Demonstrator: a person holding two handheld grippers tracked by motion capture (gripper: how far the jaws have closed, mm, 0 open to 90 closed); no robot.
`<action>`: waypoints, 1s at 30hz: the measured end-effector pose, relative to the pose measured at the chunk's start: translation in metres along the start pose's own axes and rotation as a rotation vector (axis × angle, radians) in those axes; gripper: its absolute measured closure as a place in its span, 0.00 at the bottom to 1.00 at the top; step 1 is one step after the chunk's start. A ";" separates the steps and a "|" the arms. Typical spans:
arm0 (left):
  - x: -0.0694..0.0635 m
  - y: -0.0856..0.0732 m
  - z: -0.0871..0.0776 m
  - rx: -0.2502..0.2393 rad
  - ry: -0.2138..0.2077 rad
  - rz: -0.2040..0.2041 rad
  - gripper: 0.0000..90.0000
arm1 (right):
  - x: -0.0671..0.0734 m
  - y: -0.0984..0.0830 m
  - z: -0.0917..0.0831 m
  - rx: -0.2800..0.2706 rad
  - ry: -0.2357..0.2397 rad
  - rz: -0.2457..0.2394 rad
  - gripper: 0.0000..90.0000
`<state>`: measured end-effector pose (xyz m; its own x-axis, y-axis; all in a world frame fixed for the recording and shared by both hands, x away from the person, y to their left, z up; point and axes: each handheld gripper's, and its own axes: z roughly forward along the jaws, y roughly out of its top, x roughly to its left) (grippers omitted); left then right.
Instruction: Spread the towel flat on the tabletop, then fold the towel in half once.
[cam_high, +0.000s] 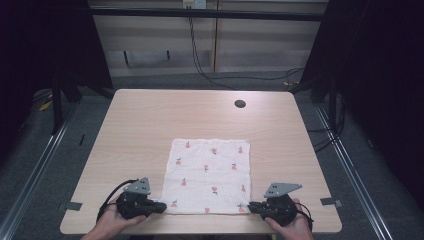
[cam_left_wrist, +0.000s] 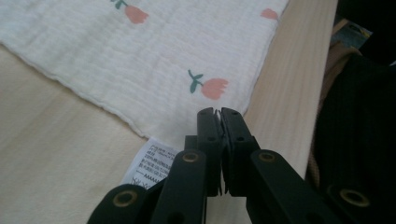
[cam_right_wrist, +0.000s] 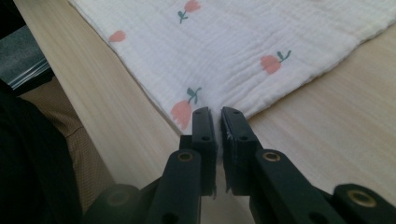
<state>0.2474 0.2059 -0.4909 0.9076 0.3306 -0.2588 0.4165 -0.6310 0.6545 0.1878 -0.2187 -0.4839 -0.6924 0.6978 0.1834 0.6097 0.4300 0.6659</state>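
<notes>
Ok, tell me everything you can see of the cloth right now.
The cloth is a white, crinkled gauze square printed with small pink tulips on green stems. It lies spread flat on the wooden table, its near edge close to the table's near edge. A white printed care label sticks out at its near left corner. The left claw is shut on that corner, and the right claw is shut on the near right corner, with slight creases running into it.
</notes>
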 end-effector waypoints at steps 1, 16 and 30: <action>-0.003 0.000 0.000 0.005 -0.012 0.001 0.97 | 0.000 -0.001 0.000 0.001 0.007 -0.001 0.94; 0.001 0.001 -0.017 -0.134 -0.056 -0.058 0.73 | 0.006 -0.006 -0.017 -0.110 -0.052 0.029 0.63; 0.034 0.021 -0.024 -0.188 0.125 -0.145 0.56 | -0.023 0.025 -0.002 -0.100 -0.048 0.021 0.53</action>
<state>0.2852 0.2207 -0.4693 0.8209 0.4992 -0.2774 0.5136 -0.4330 0.7408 0.2176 -0.2251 -0.4700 -0.6591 0.7338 0.1646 0.5805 0.3573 0.7317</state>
